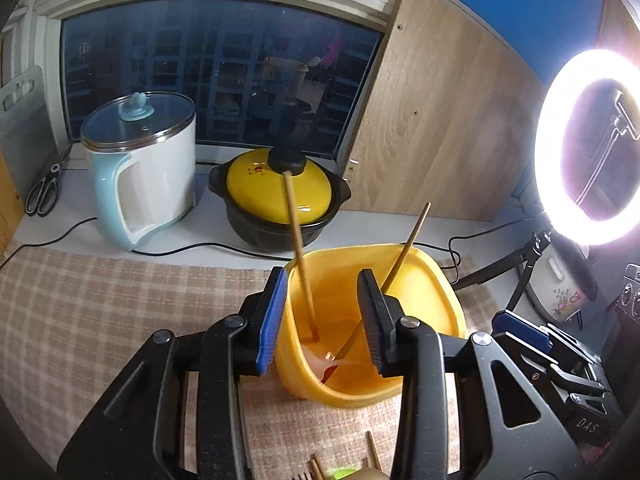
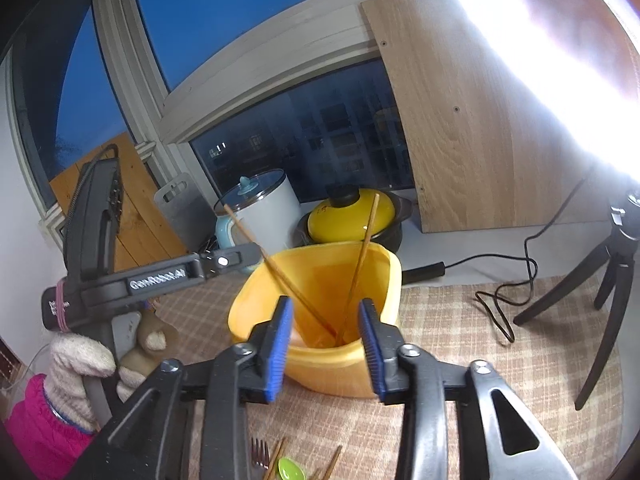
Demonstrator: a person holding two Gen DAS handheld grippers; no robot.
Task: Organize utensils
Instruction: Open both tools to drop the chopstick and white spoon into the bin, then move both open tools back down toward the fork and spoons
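Observation:
A yellow plastic container point(image 1: 424, 276) point(image 2: 384, 276) stands on the checked cloth. Two wooden chopsticks lean in it, one to the left point(image 1: 298, 236) point(image 2: 280, 276) and one to the right point(image 1: 406, 246) point(image 2: 362, 264). A pale pink item point(image 1: 320, 362) lies at its bottom. My left gripper point(image 1: 322, 316) hangs open over the near rim, the left chopstick in its gap and untouched. My right gripper point(image 2: 325, 340) is open at the container's near side, both sticks standing free beyond its pads. A fork point(image 2: 260, 452), a green spoon point(image 2: 290, 468) and more chopsticks point(image 2: 332, 464) lie on the cloth below.
Behind the container stand a white and blue electric pot point(image 1: 148, 176) and a black clay pot with a yellow lid point(image 1: 280, 200). Scissors point(image 1: 42, 196) lie far left. A ring light point(image 1: 588, 148) on a tripod point(image 2: 608, 280), cables and a wooden board point(image 1: 440, 120) are on the right.

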